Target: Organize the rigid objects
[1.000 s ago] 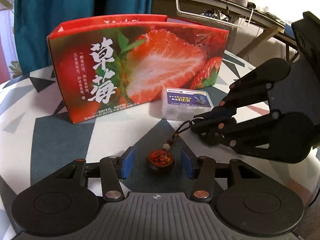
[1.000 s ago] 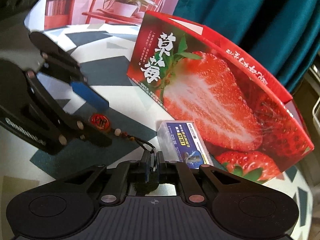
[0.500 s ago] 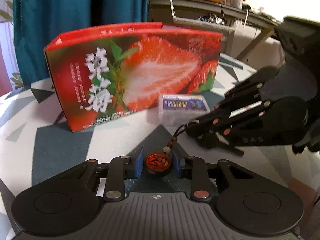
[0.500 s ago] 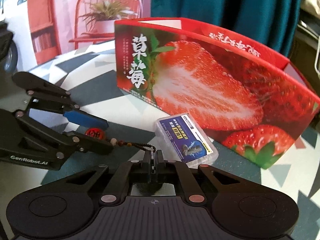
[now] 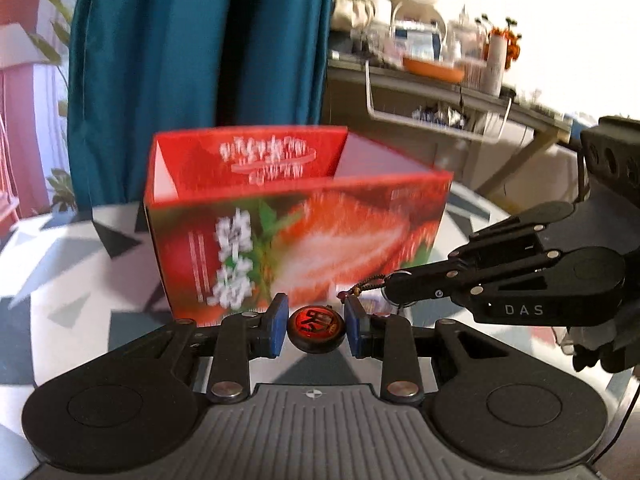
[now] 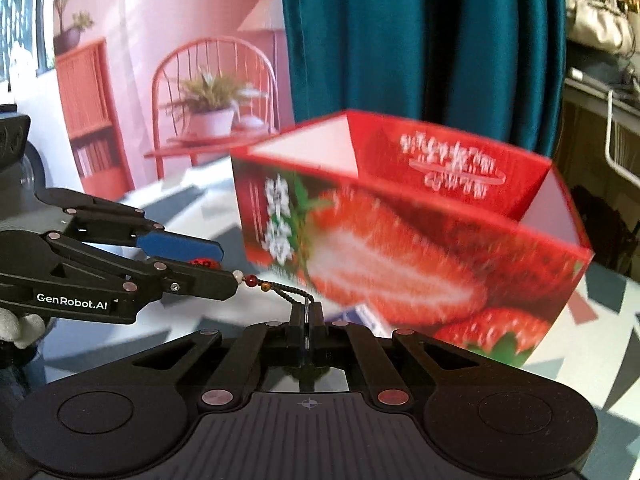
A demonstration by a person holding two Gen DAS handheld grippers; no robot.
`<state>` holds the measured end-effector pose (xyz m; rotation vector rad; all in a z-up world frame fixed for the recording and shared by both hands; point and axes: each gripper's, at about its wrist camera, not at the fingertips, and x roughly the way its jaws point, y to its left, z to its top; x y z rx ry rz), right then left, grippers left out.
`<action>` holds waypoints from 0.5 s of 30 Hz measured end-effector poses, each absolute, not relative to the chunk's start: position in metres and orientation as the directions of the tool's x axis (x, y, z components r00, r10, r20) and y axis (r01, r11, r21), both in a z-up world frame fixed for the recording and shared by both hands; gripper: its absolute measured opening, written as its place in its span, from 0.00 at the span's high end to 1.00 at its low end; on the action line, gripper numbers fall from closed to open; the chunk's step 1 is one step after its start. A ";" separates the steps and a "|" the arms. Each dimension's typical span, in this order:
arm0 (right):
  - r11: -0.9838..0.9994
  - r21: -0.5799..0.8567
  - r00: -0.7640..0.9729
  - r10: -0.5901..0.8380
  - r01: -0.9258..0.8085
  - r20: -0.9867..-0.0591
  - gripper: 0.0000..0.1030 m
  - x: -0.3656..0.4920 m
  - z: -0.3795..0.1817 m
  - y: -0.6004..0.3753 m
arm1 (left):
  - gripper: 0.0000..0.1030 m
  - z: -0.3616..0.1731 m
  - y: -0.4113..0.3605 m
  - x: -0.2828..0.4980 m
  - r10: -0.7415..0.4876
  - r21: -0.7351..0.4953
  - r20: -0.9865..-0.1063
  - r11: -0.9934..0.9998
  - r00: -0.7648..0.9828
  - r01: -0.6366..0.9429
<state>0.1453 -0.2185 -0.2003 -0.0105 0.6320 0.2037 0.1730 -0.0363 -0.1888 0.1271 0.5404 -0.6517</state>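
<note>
My left gripper (image 5: 316,326) is shut on the round dark wooden pendant (image 5: 316,327) with a red face. Its beaded cord (image 6: 276,289) runs to the key ring, which my right gripper (image 6: 307,322) is shut on. Both grippers hold the keychain stretched between them in the air, in front of the open red strawberry box (image 5: 296,236), which also shows in the right wrist view (image 6: 408,248). The left gripper shows at the left of the right wrist view (image 6: 188,264), and the right gripper at the right of the left wrist view (image 5: 396,284). The box looks empty inside.
A small clear case with a blue label (image 6: 370,318) lies on the patterned table (image 5: 80,280) at the box's front, mostly hidden. A teal curtain (image 5: 200,60) hangs behind. A cluttered shelf with a wire basket (image 5: 436,116) stands at the back right.
Both grippers have risen together with the keychain, from table level to about the height of the box rim. The box's open top has come into view.
</note>
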 end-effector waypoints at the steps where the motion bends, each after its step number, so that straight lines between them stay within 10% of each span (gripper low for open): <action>1: 0.980 0.045 0.794 0.185 -0.196 -0.579 0.99 0.145 -0.194 -0.219 | 0.69 -0.182 -0.037 0.172 -0.544 -0.049 -0.503 0.794 0.672 0.606; 15: 0.972 -0.107 0.883 0.139 -0.207 -0.449 0.99 0.169 -0.109 -0.222 | 0.69 -0.119 -0.051 0.183 -0.527 0.023 -0.397 0.813 0.752 0.582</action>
